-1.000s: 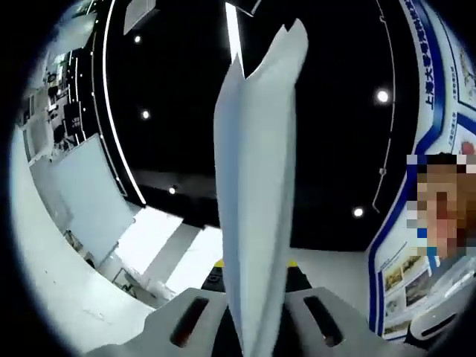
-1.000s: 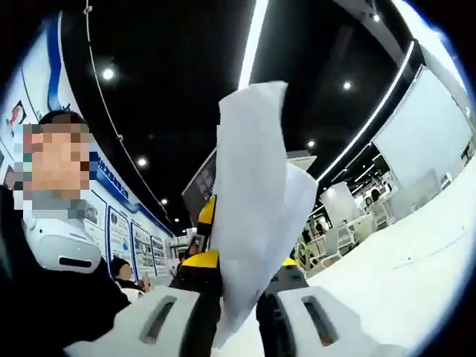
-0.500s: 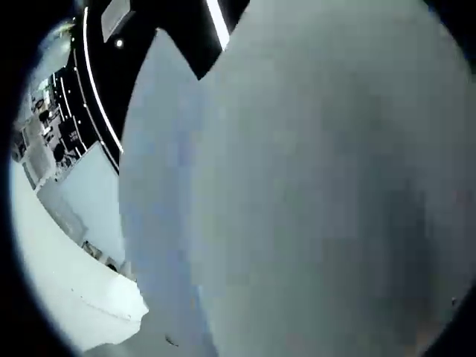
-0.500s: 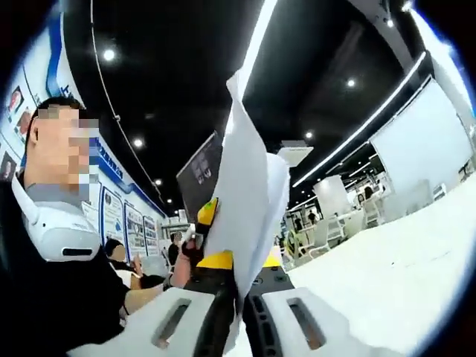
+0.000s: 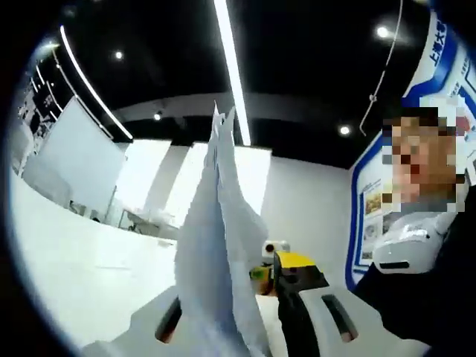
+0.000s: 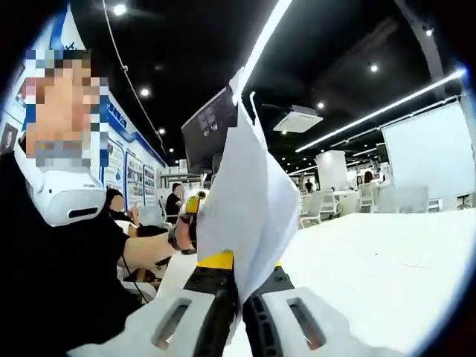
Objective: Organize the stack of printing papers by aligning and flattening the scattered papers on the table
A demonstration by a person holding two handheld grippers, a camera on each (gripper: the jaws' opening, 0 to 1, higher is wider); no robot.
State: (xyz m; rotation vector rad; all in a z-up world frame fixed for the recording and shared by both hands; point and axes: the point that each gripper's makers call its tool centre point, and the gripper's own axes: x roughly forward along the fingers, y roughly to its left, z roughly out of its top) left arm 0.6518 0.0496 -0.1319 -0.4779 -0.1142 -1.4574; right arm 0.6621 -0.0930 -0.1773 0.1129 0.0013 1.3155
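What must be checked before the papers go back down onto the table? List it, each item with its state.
1. Right gripper shut on the papers: ok.
2. Left gripper shut on the papers: ok, sheets rise from between its fingers.
3. Sheet edges aligned: not ok, the tops fan apart in both views.
4. Sheets flat: not ok, they bow and curl.
5. White table free where the stack lands: cannot tell, the spot under the papers is hidden.
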